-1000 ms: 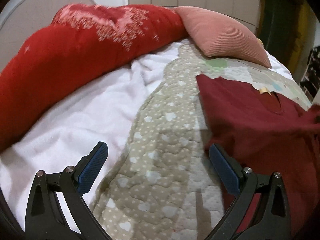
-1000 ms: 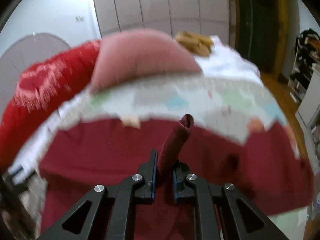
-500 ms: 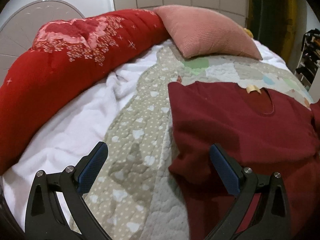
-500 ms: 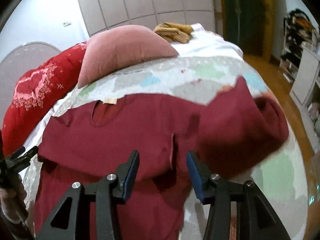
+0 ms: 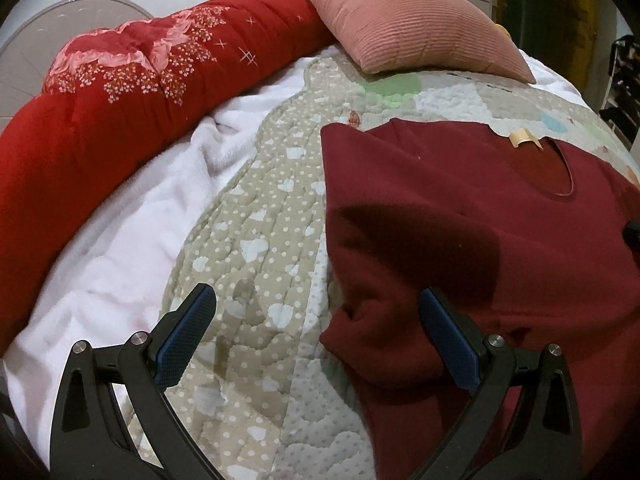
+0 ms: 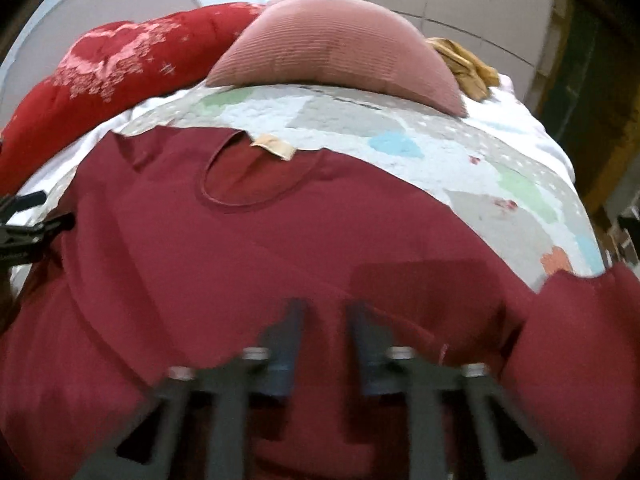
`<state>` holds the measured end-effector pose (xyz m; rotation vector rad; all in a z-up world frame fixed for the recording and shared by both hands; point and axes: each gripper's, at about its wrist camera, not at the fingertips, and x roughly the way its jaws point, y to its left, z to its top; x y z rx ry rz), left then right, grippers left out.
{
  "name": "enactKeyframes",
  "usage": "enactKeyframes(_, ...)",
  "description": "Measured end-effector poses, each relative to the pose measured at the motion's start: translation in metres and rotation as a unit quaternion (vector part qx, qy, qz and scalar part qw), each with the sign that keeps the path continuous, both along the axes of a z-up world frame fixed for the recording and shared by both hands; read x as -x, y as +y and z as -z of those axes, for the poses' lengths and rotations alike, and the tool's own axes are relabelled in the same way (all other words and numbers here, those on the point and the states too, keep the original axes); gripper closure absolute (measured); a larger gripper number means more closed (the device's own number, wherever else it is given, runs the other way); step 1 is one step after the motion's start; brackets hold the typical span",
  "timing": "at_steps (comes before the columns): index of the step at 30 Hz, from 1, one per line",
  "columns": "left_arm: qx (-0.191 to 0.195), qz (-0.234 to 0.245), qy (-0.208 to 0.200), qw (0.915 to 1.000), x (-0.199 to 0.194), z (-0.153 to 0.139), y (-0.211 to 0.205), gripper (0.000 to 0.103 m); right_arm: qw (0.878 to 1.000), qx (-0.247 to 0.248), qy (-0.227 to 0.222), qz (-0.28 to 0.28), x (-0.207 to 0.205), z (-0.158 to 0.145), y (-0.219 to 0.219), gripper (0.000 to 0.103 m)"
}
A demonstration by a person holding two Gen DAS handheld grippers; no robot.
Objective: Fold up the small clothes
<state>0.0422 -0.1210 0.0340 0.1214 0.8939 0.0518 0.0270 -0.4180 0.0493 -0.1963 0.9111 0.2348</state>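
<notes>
Step in hand, as I read it: you are setting up the sleeve and side fold on the dark red sweater [image 5: 440, 200].

- The sweater is lying flat, front up, on the patchwork quilt [image 5: 260, 240], filling the right half of the left wrist view and the centre of the right wrist view.
- Your left gripper [image 5: 316, 296] is hovering with its fingers spread wide and nothing between them. One pad is over bare quilt, the other over the bunched side edge at lower centre of the frame.
- Your right gripper [image 6: 324, 336] is closing to a narrow slit low on the sweater's chest. Red cloth is showing in the slit, but the blur is hiding whether any is pinched.
- To do it well, be taking both layers at the bunched edge, not just the top one. Be keeping the two grips level so the fold line is running straight, and be lifting only enough to clear the cloth.

Orientation:
- The neckline [image 6: 248, 184] and tan label [image 5: 524, 140] are pointing to the top of both frames, toward the pink pillow [image 5: 408, 28]; the hem is lying out of sight toward the bottom edge.
- The long axis is running top to bottom, with one sleeve [image 6: 580, 340] sticking out at lower right.
</notes>
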Motion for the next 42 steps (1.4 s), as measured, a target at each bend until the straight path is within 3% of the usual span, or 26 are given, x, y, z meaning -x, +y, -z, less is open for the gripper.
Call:
enactKeyframes(5, 0.000, -0.004, -0.021, 0.9998, 0.000, -0.012, 0.000, 0.001, 0.998, 0.047, -0.040, 0.001, -0.002, -0.020, 0.007, 0.103)
enactKeyframes(8, 0.008, -0.003, -0.024, 0.9997, -0.003, -0.016, -0.001, 0.001, 0.997, 0.023, -0.057, 0.037, -0.012, -0.034, -0.007, 0.103)
enactKeyframes(11, 0.001, 0.002, -0.024, 0.9997, -0.002, -0.017, -0.004, 0.001, 0.999, -0.026, -0.027, 0.001, -0.017, -0.033, -0.007, 0.102)
enactKeyframes(12, -0.001, 0.004, -0.023, 0.9997, -0.002, -0.017, -0.005, 0.001, 0.999, -0.036, -0.007, -0.015, -0.019, -0.030, -0.003, 0.093)
enactKeyframes(13, -0.001, 0.005, -0.023, 0.9997, -0.002, -0.016, -0.005, 0.001, 0.999, -0.041, 0.007, -0.030, -0.019, -0.026, 0.000, 0.071)
enactKeyframes(15, 0.002, 0.005, -0.020, 0.9998, -0.002, -0.016, -0.006, 0.001, 0.998, -0.039, 0.015, -0.047, -0.018, -0.019, 0.005, 0.055)
enactKeyframes(21, -0.002, 0.009, -0.016, 0.9998, -0.002, -0.014, -0.009, 0.001, 0.996, -0.035, 0.034, -0.073, -0.023, 0.002, 0.015, 0.056)
enactKeyframes(23, -0.001, 0.007, -0.016, 0.9998, -0.002, -0.015, -0.009, 0.001, 0.996, -0.018, 0.024, -0.083, -0.019, 0.001, 0.021, 0.081)
enactKeyframes(24, 0.001, 0.005, -0.017, 0.9998, -0.002, -0.016, -0.008, 0.001, 0.996, -0.004, 0.016, -0.085, -0.017, 0.000, 0.025, 0.099)
enactKeyframes(28, 0.012, -0.002, -0.031, 0.9994, -0.003, -0.024, -0.006, 0.001, 0.995, 0.048, -0.026, -0.085, -0.011, -0.013, 0.036, 0.099)
enactKeyframes(32, 0.019, -0.004, -0.027, 0.9994, -0.010, -0.023, -0.010, 0.001, 0.994, 0.070, -0.075, -0.024, -0.023, -0.025, 0.028, 0.100)
enactKeyframes(37, 0.008, 0.006, 0.002, 0.9999, -0.019, -0.006, -0.022, 0.001, 0.999, 0.040, -0.019, 0.029, -0.054, 0.006, 0.021, 0.098)
enactKeyframes(42, 0.008, 0.006, -0.004, 0.9999, -0.016, -0.009, -0.022, 0.001, 0.998, -0.003, -0.038, 0.059, -0.024, -0.019, 0.010, 0.080)
